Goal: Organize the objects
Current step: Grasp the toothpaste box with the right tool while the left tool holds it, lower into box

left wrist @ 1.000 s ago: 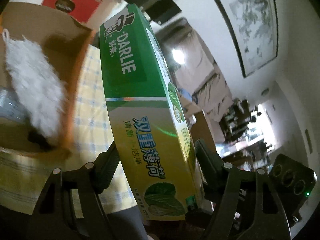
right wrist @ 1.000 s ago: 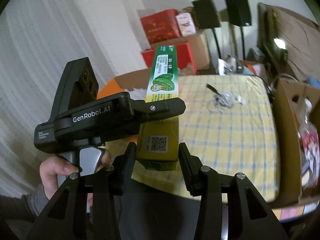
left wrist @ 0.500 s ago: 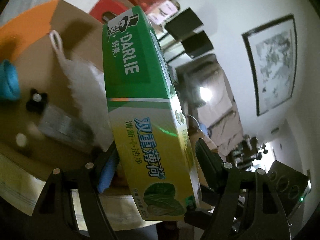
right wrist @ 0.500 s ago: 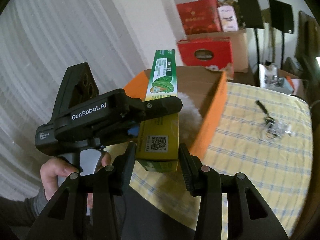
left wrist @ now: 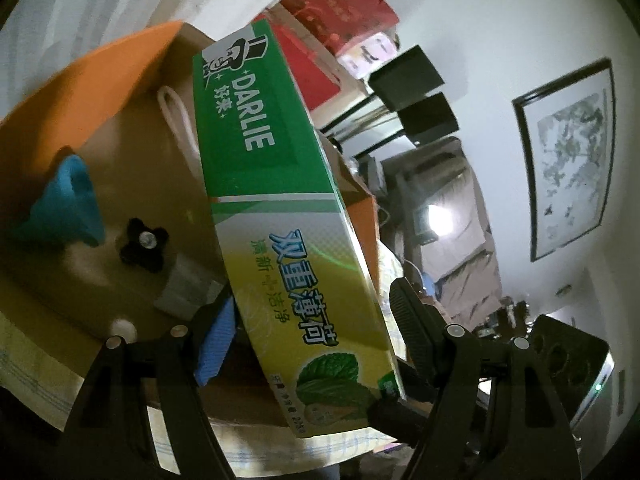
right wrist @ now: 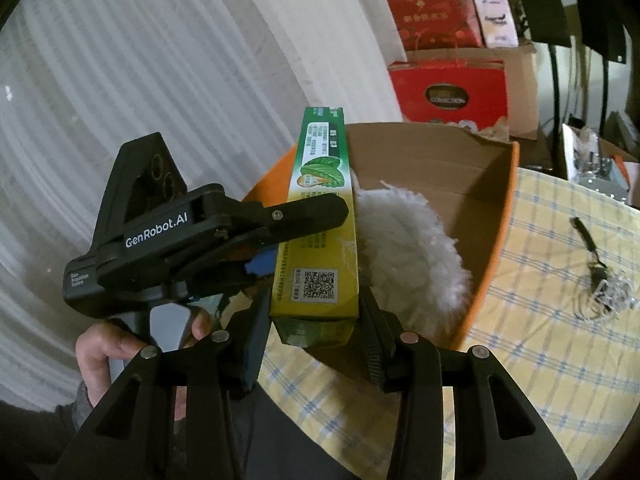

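A green and yellow Darlie toothpaste box (left wrist: 280, 236) is held by both grippers over the near edge of an orange cardboard box (left wrist: 92, 80). My left gripper (left wrist: 308, 320) is shut on its lower part. My right gripper (right wrist: 316, 320) is shut on its near end (right wrist: 316, 280); the left gripper (right wrist: 240, 224) clamps it from the left in that view. Inside the orange box (right wrist: 492, 220) lie a white fluffy duster (right wrist: 408, 240), a blue funnel (left wrist: 68, 204), a black knob (left wrist: 142, 242) and a grey packet (left wrist: 184, 288).
The box stands on a yellow checked tablecloth (right wrist: 552, 340). A key chain with a black strap (right wrist: 600, 276) lies on the cloth at right. Red cartons (right wrist: 448, 88) and black stands are behind, with a white curtain at left.
Both grippers carried the toothpaste box leftward, from over the tablecloth to over the orange box. The funnel, knob and packet inside came into view.
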